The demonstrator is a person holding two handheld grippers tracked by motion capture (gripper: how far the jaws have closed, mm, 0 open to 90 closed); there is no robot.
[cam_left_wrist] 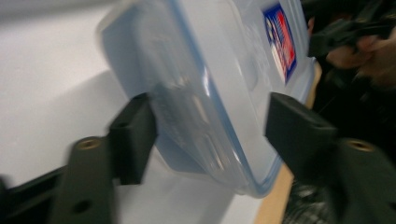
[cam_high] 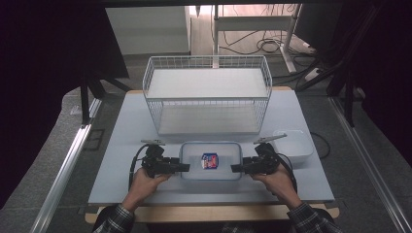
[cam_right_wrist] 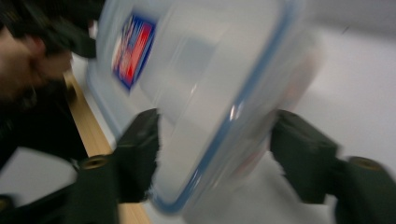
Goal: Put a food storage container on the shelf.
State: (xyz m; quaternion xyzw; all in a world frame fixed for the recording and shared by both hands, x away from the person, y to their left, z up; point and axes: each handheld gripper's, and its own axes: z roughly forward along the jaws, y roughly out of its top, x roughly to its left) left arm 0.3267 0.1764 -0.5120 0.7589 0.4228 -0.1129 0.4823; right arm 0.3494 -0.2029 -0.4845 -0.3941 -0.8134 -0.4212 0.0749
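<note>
We have both open claws, left claw [cam_high: 185, 167] and right claw [cam_high: 235, 168], straddling the lidded container's [cam_high: 211, 160] ends; gripping and lifting remain.

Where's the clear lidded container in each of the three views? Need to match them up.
High view: clear lidded container sits front centre of the table, between the left gripper and right gripper.
Left gripper view: container fills the centre, its end between the jaws.
Right gripper view: container in the centre, blurred, its end between the jaws.
Shared landmark: the red and blue label on its lid.
</note>
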